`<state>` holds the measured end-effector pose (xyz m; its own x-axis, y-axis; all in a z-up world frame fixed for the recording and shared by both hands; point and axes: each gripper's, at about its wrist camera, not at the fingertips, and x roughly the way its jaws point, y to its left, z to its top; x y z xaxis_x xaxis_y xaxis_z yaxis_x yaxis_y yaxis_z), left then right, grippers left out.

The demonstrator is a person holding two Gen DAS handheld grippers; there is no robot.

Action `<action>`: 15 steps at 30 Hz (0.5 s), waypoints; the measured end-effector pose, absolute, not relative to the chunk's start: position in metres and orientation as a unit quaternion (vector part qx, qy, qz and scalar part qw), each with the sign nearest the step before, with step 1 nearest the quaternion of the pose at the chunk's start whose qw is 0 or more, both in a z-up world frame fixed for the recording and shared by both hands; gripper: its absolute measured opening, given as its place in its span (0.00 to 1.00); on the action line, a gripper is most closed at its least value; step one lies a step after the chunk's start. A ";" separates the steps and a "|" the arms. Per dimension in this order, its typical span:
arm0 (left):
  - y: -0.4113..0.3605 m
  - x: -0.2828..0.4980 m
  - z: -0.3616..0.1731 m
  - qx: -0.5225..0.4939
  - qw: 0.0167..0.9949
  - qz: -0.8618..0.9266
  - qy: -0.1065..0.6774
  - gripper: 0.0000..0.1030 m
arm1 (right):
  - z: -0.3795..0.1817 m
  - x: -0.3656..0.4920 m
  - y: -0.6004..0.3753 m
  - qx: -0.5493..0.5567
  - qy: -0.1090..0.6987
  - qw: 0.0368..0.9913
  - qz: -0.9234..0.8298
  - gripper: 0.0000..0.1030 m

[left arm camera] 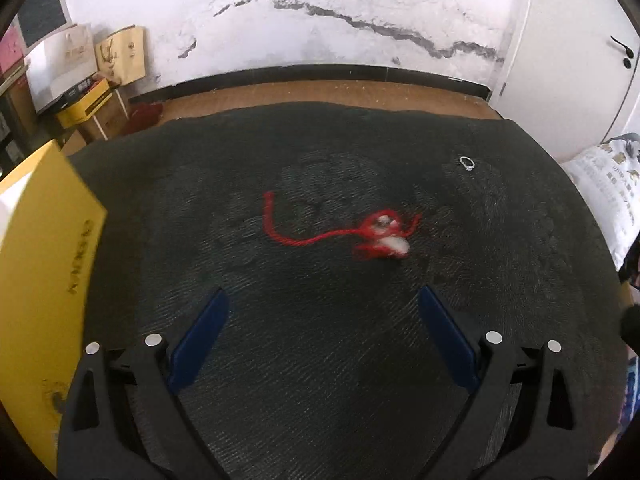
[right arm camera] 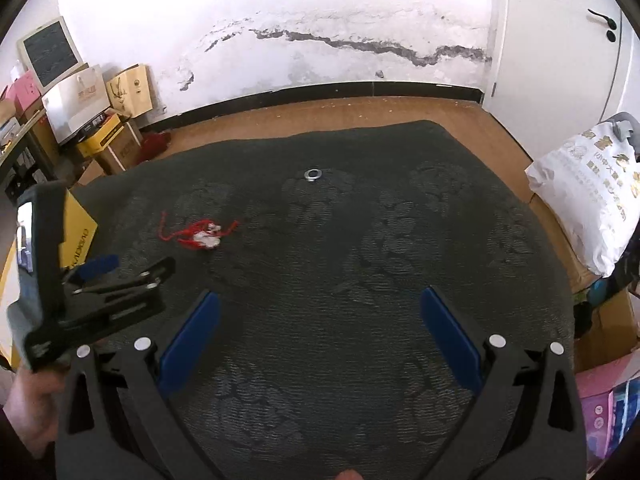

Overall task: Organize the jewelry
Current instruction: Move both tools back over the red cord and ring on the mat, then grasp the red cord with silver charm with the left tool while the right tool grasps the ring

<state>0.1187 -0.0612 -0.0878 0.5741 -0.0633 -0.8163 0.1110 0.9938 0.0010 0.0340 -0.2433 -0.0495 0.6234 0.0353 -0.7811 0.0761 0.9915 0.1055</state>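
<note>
The left gripper [left arm camera: 320,320] hangs with its 2 blue fingers [left arm camera: 202,336] spread wide and nothing between them, aimed across a dark patterned cloth [left arm camera: 320,380]. The right gripper [right arm camera: 320,320] is spread just as wide and is likewise empty.

Ahead of the left gripper, near the middle of the cloth, lies a red string necklace [left arm camera: 360,232] bunched around a pale pendant [left arm camera: 394,244], with 1 loose end trailing off to the left. Farther back and to the right, well apart from it, sits a small silver ring [left arm camera: 467,163]. A yellow box [left arm camera: 40,280] stands at the cloth's left edge.

The string looks soft, limp and very light; it will probably sag and may snag the cloth's weave. The bunched knot beside the pendant seems the surest place to pinch. The ring looks hard, thin and smooth, lying flat, so it could slip from the fingers; closing across its band seems best.
</note>
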 end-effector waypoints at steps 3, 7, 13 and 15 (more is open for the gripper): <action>-0.075 0.126 -0.098 0.034 0.884 -0.048 0.464 0.90 | -0.052 0.032 -0.256 0.070 0.436 0.897 -0.015 0.94; -0.095 0.135 -0.108 0.041 0.882 -0.040 0.468 0.90 | -0.051 0.029 -0.271 0.080 0.434 0.897 -0.024 0.94; -0.111 0.146 -0.125 0.054 0.880 -0.042 0.470 0.92 | -0.053 0.026 -0.281 0.086 0.436 0.895 -0.024 0.94; -0.107 0.149 -0.128 0.035 0.885 -0.033 0.462 0.94 | -0.055 0.026 -0.282 0.085 0.438 0.895 -0.022 0.94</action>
